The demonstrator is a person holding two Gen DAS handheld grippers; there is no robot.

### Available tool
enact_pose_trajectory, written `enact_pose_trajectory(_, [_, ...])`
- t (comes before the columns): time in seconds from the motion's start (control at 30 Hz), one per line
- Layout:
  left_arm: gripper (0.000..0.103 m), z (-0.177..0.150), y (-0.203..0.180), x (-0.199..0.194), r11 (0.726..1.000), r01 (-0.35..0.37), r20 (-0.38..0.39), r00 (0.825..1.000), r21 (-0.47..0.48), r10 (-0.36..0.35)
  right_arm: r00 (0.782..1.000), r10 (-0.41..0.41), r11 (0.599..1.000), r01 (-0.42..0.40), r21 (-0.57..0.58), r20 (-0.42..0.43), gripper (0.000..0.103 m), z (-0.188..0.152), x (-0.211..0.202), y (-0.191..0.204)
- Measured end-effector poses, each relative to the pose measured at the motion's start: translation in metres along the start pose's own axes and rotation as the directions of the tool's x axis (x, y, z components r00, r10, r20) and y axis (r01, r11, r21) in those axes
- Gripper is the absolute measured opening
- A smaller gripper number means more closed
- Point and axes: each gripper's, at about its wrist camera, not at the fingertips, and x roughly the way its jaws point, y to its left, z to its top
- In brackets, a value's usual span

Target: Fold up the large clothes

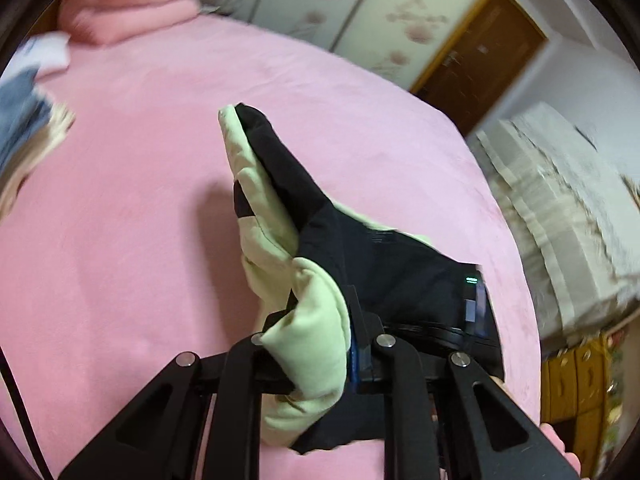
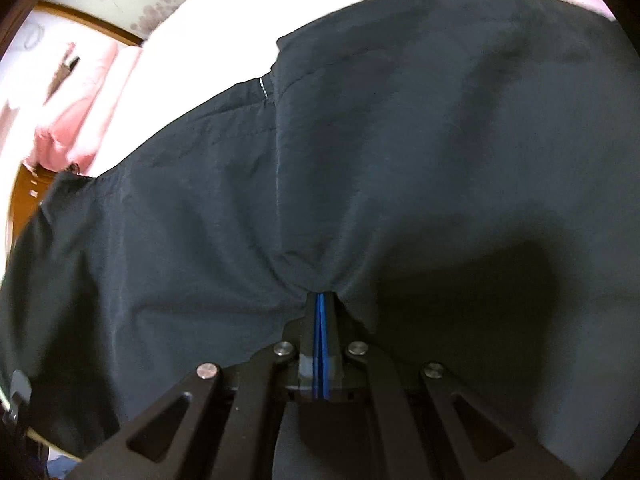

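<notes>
The left gripper (image 1: 320, 344) has its fingers clamped on a bunched fold of the jacket (image 1: 316, 216), black outside with a pale green lining, lifting that corner clear of the pink bed (image 1: 140, 200) so it can be carried over. The right gripper (image 2: 321, 312) has its fingers pressed together, pinching a pucker of the same black cloth (image 2: 360, 160), which fans out taut from the pinch. Holding two points likely keeps the garment spread and controlled for a fold. A pink folded pile (image 1: 132, 4) lies at the far end of the bed, well apart from the jacket
</notes>
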Motion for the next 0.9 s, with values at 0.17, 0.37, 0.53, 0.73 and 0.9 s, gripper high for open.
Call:
enact_pose_trajectory(0.17, [0.016, -0.009, -0.088, -0.01, 0.994, 0.08, 0.027, 0.996, 0.078, -0.083, 0.989, 0.134, 0.991, -0.134, 0.008, -0.057, 0.0, 0.006, -0.002, -0.033])
enact_pose_trajectory(0.37, [0.016, -0.054, -0.209, 0.013, 0.963, 0.162, -0.087, 0.985, 0.214, -0.147, 0.944, 0.292, 0.956, -0.285, 0.066, -0.151, 0.0, 0.021, -0.002, -0.076])
enact_pose_trajectory(0.53, [0.015, -0.089, -0.256, 0.035, 0.953, 0.151, -0.175, 0.979, 0.261, -0.107, 0.881, 0.422, 0.906, -0.412, 0.094, -0.213, 0.0, 0.024, -0.003, -0.113])
enact_pose_trajectory(0.73, [0.013, -0.104, -0.279, 0.042, 0.928, 0.117, -0.194, 0.98, 0.353, -0.05, 0.863, 0.46, 0.888, -0.449, 0.101, -0.208, 0.0, 0.023, -0.012, -0.14])
enact_pose_trajectory(0.9, [0.01, -0.102, -0.286, 0.035, 0.91, 0.141, -0.18, 0.981, 0.389, -0.075, 0.84, 0.469, 0.883, -0.453, 0.123, -0.272, 0.0, 0.035, -0.024, -0.16])
